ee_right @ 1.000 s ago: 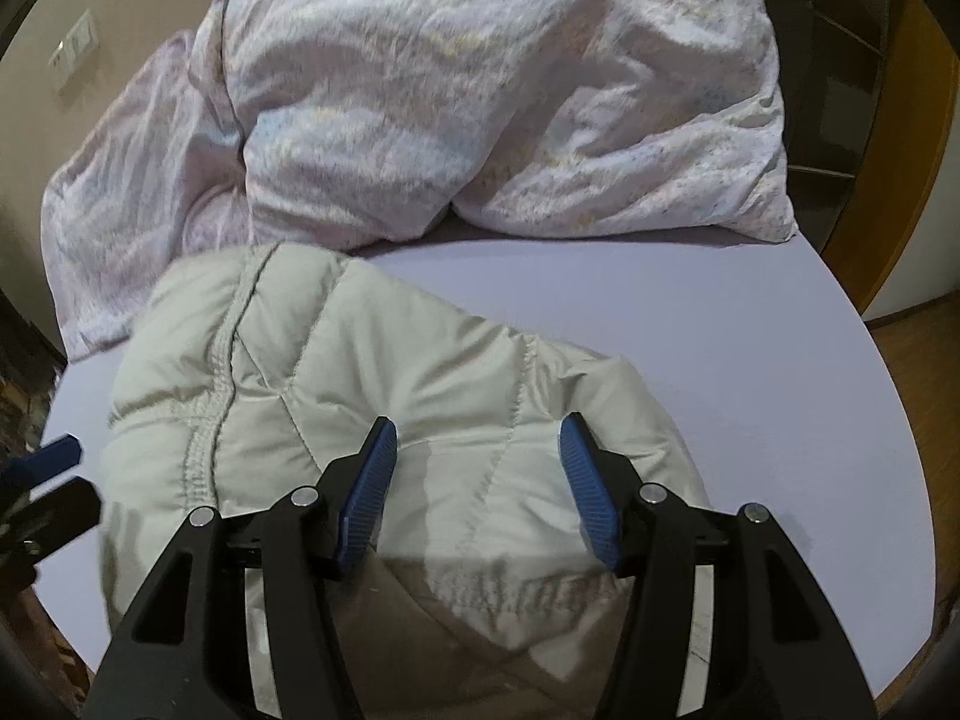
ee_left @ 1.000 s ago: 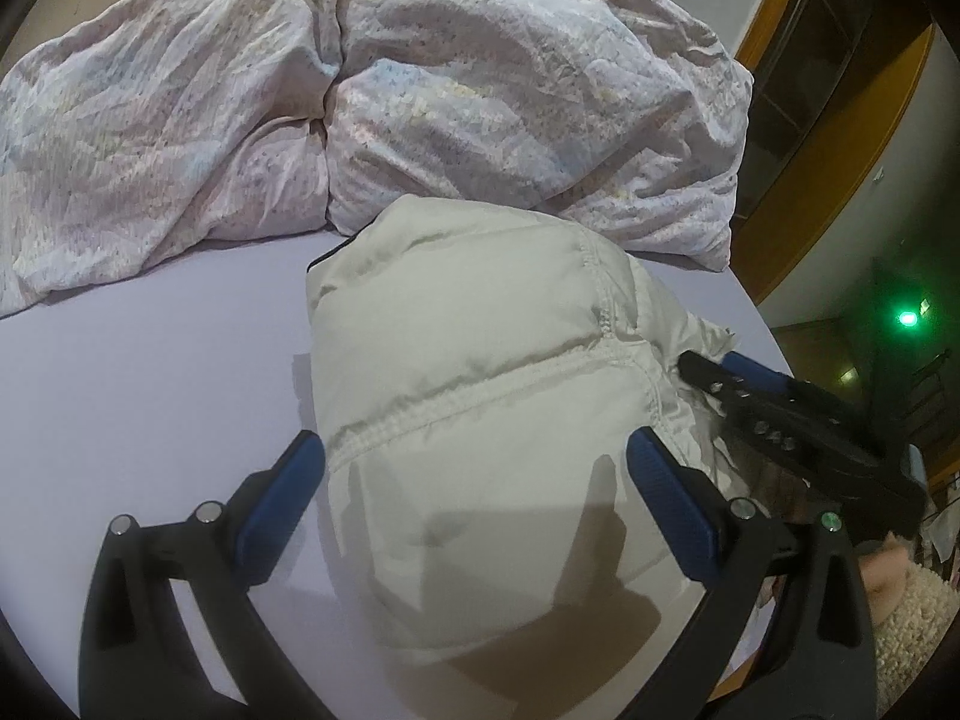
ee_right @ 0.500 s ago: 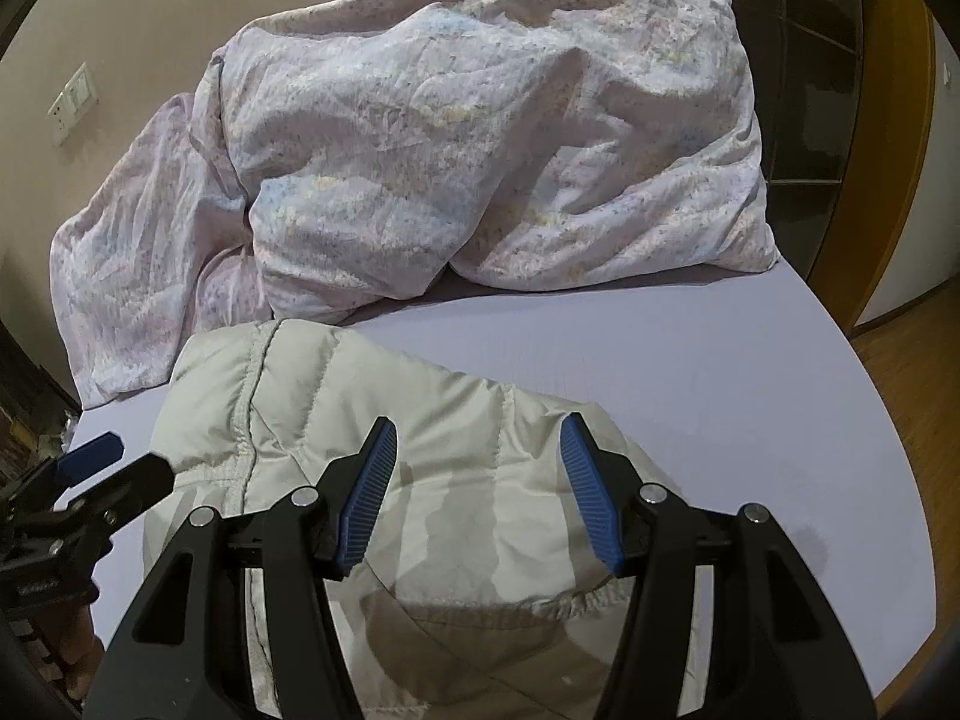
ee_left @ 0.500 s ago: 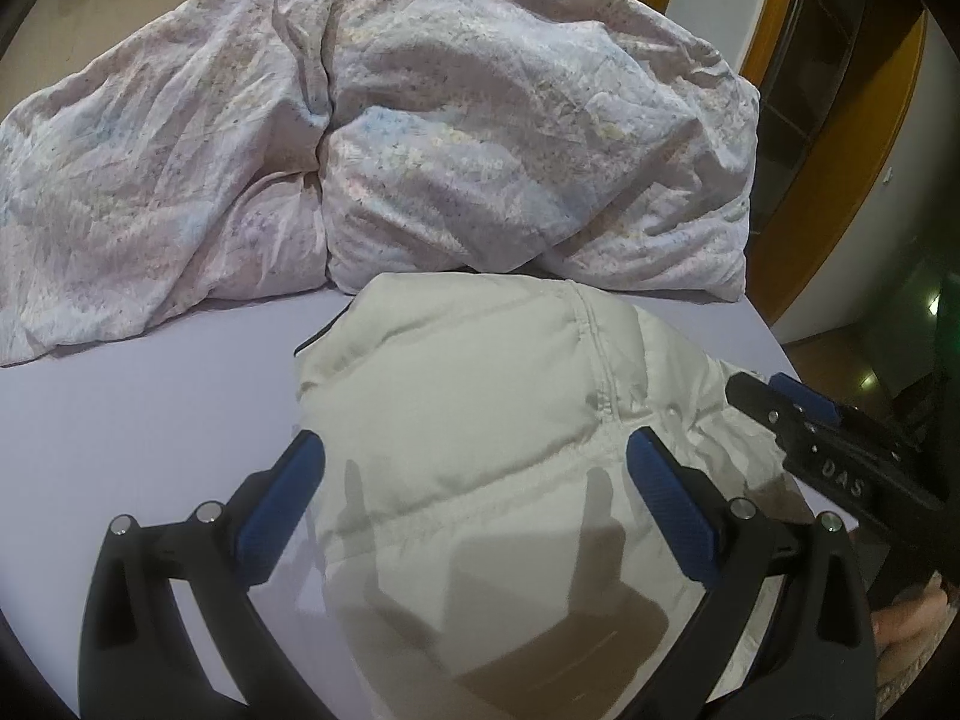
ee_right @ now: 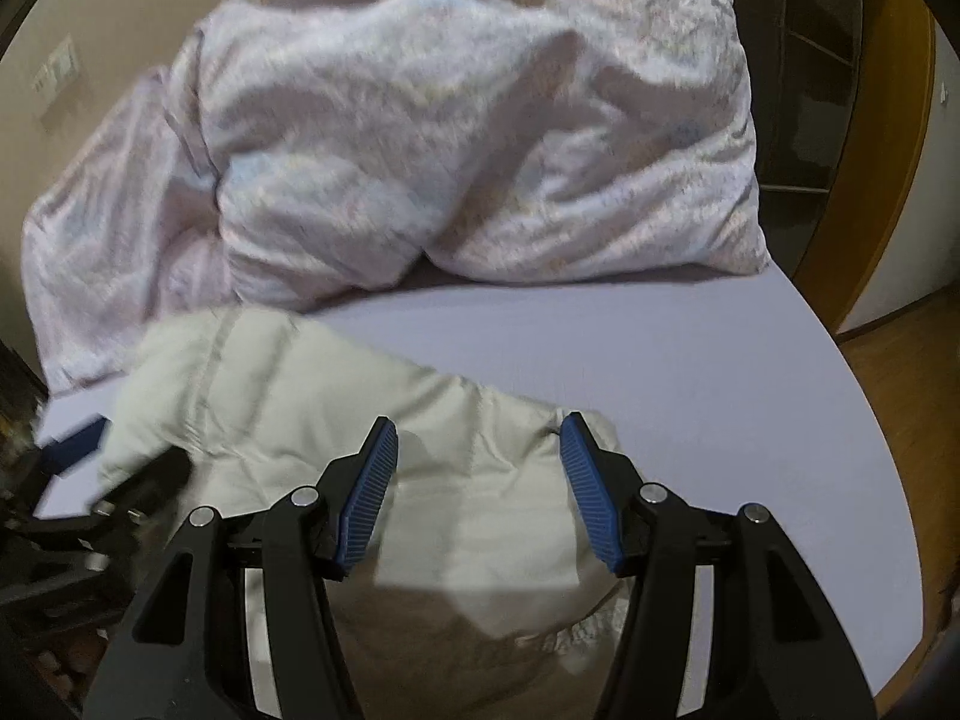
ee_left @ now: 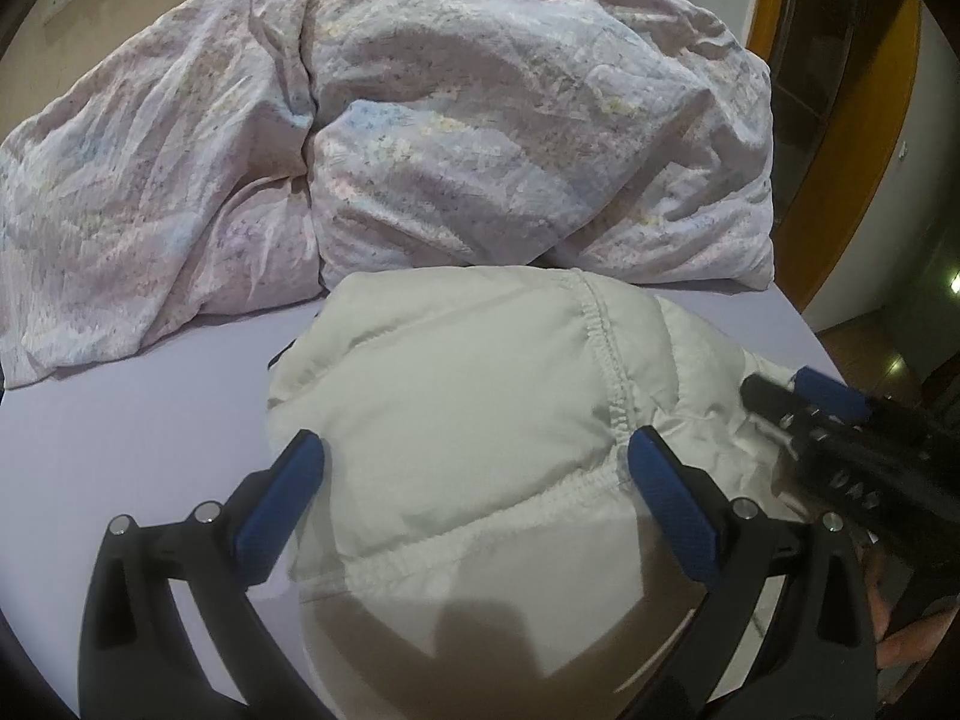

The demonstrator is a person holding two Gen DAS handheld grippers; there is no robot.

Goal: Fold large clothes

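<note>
you have pulled both released jaws back toward 6 o'clock off the folded jacket, so the left gripper and right gripper hover empty and this fold looks finished on the bed.

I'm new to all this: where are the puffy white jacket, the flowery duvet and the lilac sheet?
puffy white jacket point(ee_left: 480, 384), left wrist view, quilted top panel.
flowery duvet point(ee_left: 480, 138), left wrist view, crumpled middle.
lilac sheet point(ee_right: 690, 360), right wrist view, bare stretch.
</note>
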